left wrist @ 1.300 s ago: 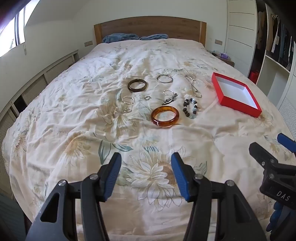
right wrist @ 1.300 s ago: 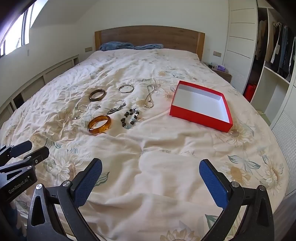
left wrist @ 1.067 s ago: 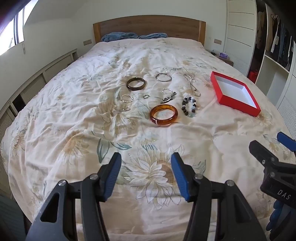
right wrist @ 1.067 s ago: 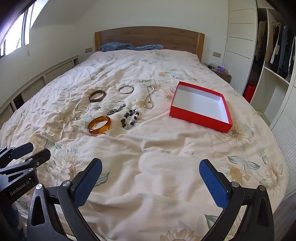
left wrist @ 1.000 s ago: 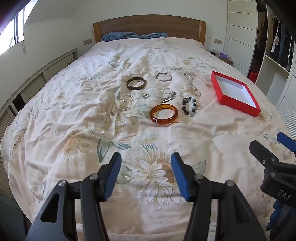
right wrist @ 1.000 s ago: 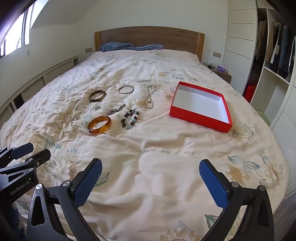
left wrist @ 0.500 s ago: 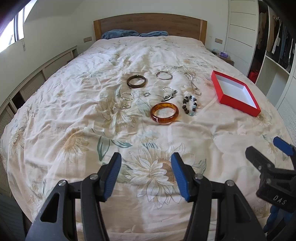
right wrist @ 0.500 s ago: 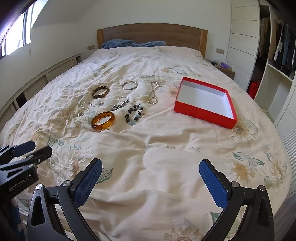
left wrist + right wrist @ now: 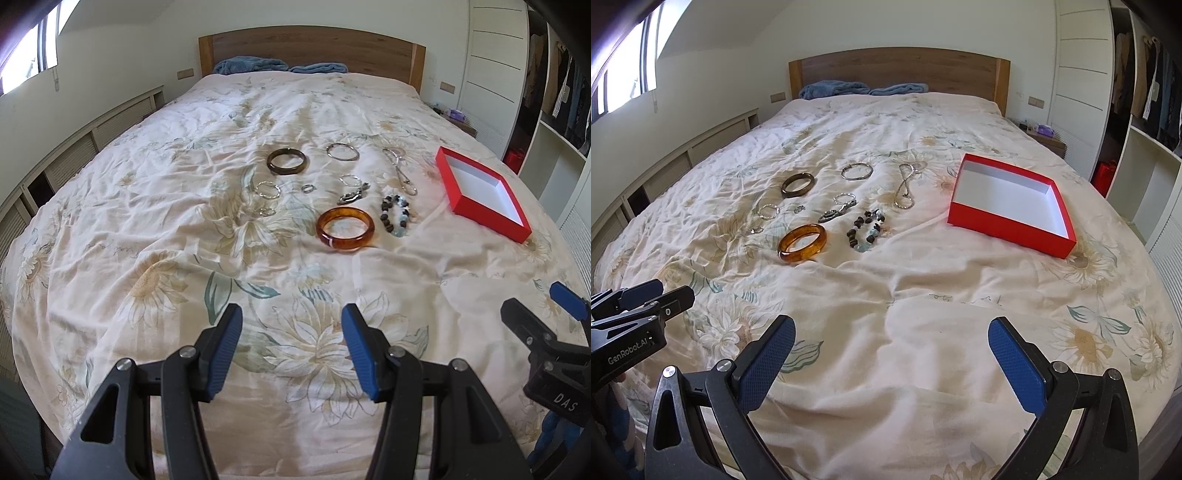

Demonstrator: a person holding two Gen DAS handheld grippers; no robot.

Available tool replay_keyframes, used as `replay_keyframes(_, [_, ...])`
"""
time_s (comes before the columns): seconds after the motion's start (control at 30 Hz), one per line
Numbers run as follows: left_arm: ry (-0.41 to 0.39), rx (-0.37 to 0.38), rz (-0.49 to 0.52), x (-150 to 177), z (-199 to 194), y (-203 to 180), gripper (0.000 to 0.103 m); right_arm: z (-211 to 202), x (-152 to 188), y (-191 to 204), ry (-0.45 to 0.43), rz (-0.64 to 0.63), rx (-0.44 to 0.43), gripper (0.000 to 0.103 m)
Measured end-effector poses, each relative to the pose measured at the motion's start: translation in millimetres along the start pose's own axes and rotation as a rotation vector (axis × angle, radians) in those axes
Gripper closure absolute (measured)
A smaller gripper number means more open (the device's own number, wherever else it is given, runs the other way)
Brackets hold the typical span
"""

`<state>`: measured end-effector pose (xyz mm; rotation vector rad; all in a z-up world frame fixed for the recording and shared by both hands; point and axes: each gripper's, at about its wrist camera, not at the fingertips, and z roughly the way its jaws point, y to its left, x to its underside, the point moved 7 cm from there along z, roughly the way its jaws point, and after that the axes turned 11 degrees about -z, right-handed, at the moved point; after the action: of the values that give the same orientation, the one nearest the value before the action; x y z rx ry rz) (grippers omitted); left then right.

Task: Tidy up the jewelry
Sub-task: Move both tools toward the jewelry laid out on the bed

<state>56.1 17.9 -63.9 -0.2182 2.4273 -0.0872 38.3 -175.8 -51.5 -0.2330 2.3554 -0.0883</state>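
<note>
Both cameras are edging closer to the jewelry. Left gripper (image 9: 291,345) and right gripper (image 9: 892,354) are hovering spread, empty; only the right view is showing the red box (image 9: 1010,225) floor fully.

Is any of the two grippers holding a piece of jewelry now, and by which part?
Nothing is held. The left hand-held gripper and the right hand-held gripper are both open above the floral bedcover, with empty space between their blue pads.
</note>
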Motion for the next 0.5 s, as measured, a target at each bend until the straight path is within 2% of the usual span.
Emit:
replay_keyframes(0.2, [-0.002,-0.015,0.008,-1,9,3,0.049,7,-2,0,-0.004,0.003,-0.006,0.004])
replay_keyframes(0.5, [-0.055,-0.042,0.021,-11,16,5,0.049,24,-6,2,0.008,0.002,-0.012,0.005])
